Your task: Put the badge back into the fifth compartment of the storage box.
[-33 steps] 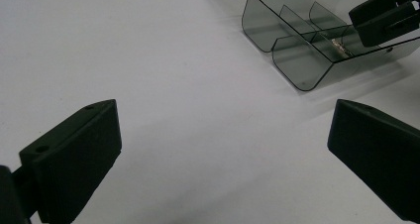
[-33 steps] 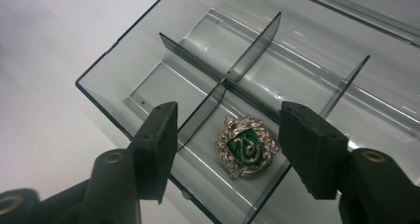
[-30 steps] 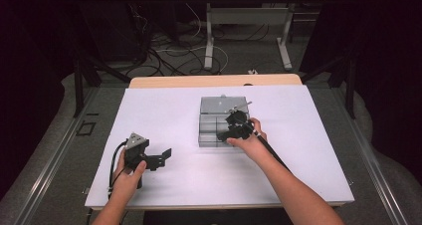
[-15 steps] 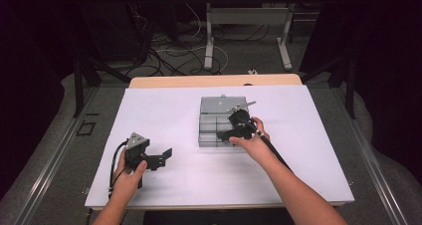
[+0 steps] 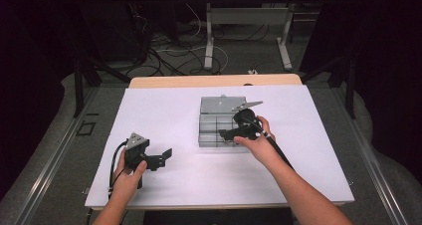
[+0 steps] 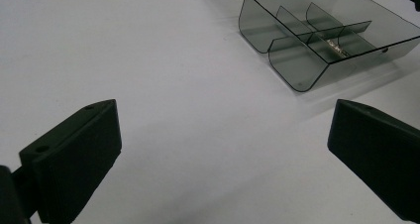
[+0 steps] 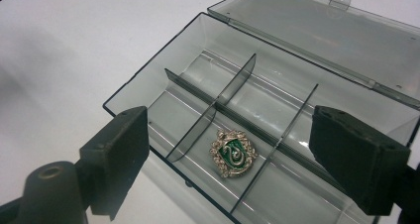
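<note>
In the high view, your left gripper sits at the lower left of the white counter, held low over bare surface with its jaws spread wide and nothing between them. Your left hand wraps its handle, and its cable loops down toward the counter's near edge. In the left gripper view the two black jaws stand far apart at the bottom corners, with open white counter between them and the box in the upper right, well apart from them.

At the centre of the high view lies the clear smoky compartment box, its lid folded back flat on the far side. Nothing lies on the counter between your left gripper and the box.

To the right, your right gripper hovers over the box's right part, with your right hand behind it, covering that end of the box from above. In the right gripper view its jaws are wide apart and empty, straddling the dividers. The green and silver crest badge lies flat on the floor of the near middle compartment, between two cross dividers, below and between the jaws, touched by neither.

Beyond the counter, at the top of the high view, are cables on the floor and another table's legs.
</note>
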A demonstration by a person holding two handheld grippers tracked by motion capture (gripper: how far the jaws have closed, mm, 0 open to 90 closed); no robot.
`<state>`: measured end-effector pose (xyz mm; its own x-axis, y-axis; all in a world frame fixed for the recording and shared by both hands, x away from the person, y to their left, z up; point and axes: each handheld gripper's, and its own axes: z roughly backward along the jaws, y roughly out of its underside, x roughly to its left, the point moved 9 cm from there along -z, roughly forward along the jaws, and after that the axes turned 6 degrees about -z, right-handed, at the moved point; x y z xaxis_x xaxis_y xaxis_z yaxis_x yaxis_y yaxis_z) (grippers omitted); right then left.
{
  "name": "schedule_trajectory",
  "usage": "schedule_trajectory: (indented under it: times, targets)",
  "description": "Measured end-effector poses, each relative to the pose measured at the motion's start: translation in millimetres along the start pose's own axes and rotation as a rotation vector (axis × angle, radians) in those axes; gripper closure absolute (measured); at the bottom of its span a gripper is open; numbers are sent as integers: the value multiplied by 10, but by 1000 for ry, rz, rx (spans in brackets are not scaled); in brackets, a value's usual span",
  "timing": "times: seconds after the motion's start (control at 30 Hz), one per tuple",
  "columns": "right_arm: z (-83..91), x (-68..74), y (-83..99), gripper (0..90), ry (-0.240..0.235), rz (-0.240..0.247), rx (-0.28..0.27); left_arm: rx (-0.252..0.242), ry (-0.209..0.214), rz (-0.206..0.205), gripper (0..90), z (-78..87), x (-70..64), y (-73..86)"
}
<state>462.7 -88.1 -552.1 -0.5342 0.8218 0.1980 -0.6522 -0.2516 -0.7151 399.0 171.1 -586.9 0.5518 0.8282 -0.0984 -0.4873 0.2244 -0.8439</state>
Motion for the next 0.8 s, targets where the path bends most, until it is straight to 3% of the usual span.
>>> schedule_trajectory:
  times: [0.13, 0.33, 0.57, 0.8]
  targets:
    - [73, 4, -10, 152, -6, 3, -29, 0, 1, -1, 3, 0, -3, 2]
    - [206, -6, 28, 148, -2, 16, -16, 0, 2, 2, 3, 10, -1, 1]
    - [343, -10, 61, 144, -20, 16, -41, 5, 0, 0, 3, 16, 10, 9]
    - [451, -38, 113, 69, -18, 13, -47, 1, -2, 5, 3, 23, 14, 5]
